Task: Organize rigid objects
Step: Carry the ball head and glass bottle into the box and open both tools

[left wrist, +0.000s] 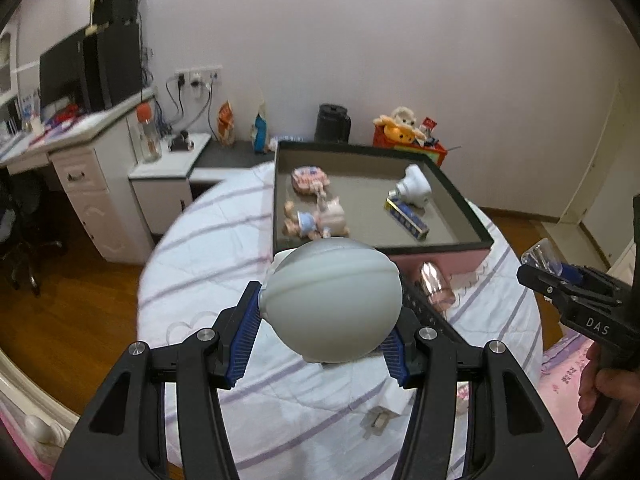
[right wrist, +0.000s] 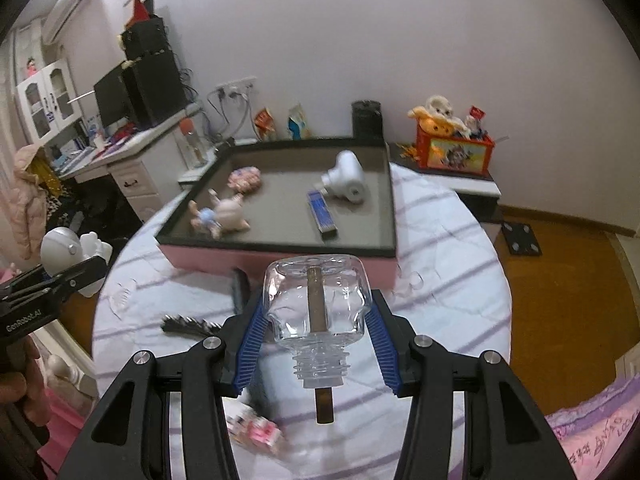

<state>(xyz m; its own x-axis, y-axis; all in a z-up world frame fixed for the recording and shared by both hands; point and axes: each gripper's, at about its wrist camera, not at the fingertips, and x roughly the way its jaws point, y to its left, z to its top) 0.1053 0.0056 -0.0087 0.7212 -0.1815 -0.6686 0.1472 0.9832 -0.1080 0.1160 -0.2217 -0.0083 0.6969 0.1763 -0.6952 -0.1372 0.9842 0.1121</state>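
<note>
Left gripper (left wrist: 326,334): clenched on a round white figure (left wrist: 334,300), held above the bed.
Right gripper (right wrist: 316,338): clenched on a clear glass bottle (right wrist: 318,300) (neck toward the camera, long axis along the fingers).
Tray (left wrist: 460,196): straight ahead, farther off, on the bed; both loads are judged about equally near it.
Writing: "DAS" and "GenRobot.AI" are read on the gripper bodies.

Obscured and indistinct items around the tray (right wrist: 276,249)

Small pink object (right wrist: 256,430) nearer than the tray: blurred, unidentifiable. Dark brush-like item (right wrist: 188,326) beside it: partly hidden behind right gripper (right wrist: 316,334). Print on the blue box (right wrist: 321,213) inside the tray: illegible.
</note>
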